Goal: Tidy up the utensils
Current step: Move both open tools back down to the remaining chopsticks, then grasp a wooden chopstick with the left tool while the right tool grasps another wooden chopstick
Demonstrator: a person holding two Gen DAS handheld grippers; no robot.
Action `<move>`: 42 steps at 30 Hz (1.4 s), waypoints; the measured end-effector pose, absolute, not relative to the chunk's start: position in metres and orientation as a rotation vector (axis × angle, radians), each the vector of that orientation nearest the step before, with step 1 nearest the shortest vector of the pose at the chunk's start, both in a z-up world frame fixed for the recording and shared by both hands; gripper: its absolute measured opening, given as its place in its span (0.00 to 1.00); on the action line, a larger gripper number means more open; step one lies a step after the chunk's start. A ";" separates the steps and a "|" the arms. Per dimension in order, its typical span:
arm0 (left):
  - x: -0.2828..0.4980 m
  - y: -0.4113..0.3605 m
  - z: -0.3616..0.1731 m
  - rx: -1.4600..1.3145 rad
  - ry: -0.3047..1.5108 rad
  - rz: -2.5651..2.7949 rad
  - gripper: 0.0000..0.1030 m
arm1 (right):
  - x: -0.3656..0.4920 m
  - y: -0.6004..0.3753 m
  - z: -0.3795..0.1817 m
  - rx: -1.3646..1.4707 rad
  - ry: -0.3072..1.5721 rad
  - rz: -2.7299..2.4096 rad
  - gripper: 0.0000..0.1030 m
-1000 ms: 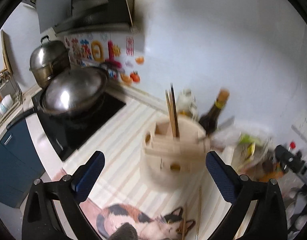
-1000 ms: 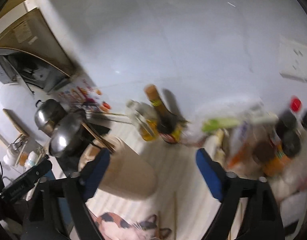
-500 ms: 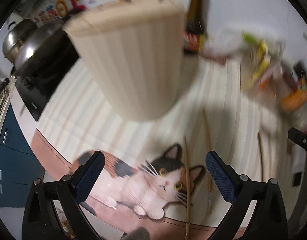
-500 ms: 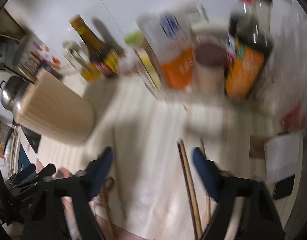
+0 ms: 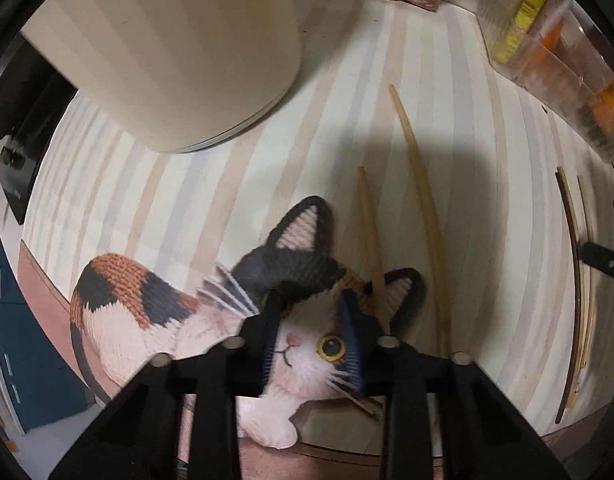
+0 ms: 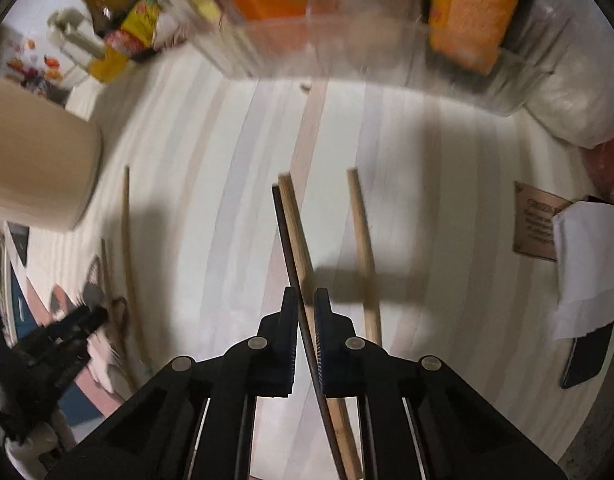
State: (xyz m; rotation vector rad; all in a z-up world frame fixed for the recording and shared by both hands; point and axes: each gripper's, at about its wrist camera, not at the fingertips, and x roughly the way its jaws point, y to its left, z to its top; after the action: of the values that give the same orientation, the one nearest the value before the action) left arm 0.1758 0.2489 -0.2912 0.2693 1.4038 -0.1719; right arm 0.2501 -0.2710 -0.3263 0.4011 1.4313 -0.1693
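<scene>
My right gripper (image 6: 305, 300) points down at the striped counter, shut on a pair of chopsticks, one dark (image 6: 283, 232) and one light wood (image 6: 295, 220). Another light chopstick (image 6: 363, 248) lies just to their right. My left gripper (image 5: 311, 300) hangs over the cat-print mat (image 5: 127, 300) with its jaws closing. Only the printed cat face shows between them. A light chopstick (image 5: 371, 240) lies just outside the right finger, and a longer one (image 5: 421, 184) is beside it. The beige utensil holder (image 5: 179, 40) stands at the upper left.
A clear bin (image 6: 347, 48) of orange packets and a sauce bottle (image 6: 107, 4) line the back of the counter. A white bag (image 6: 567, 100), a paper (image 6: 587, 264) and a phone (image 6: 587, 356) sit on the right. The black stove edge (image 5: 23, 148) is at the left.
Both grippers have dropped to the counter and tipped to point down. The left jaws went from wide to narrow. The right jaws shut on the chopstick pair.
</scene>
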 end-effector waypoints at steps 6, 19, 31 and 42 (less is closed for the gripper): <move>0.171 0.239 -0.292 0.281 1.398 -0.190 0.05 | 0.252 -0.269 -0.325 0.409 1.414 -0.199 0.04; 0.180 0.258 -0.290 0.247 1.417 -0.163 0.00 | 0.244 -0.266 -0.330 0.350 1.501 -0.219 0.05; 0.200 0.250 -0.290 0.098 1.464 -0.223 0.02 | 0.260 -0.264 -0.330 0.297 1.528 -0.213 0.06; 0.200 0.212 -0.295 0.185 1.443 -0.273 0.04 | 0.261 -0.282 -0.330 0.341 1.529 -0.201 0.06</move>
State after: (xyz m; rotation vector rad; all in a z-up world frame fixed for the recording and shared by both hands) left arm 0.1996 0.2119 -0.2947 0.1848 1.4427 -0.2732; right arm 0.2614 -0.2816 -0.3297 0.3406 1.5287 -0.2007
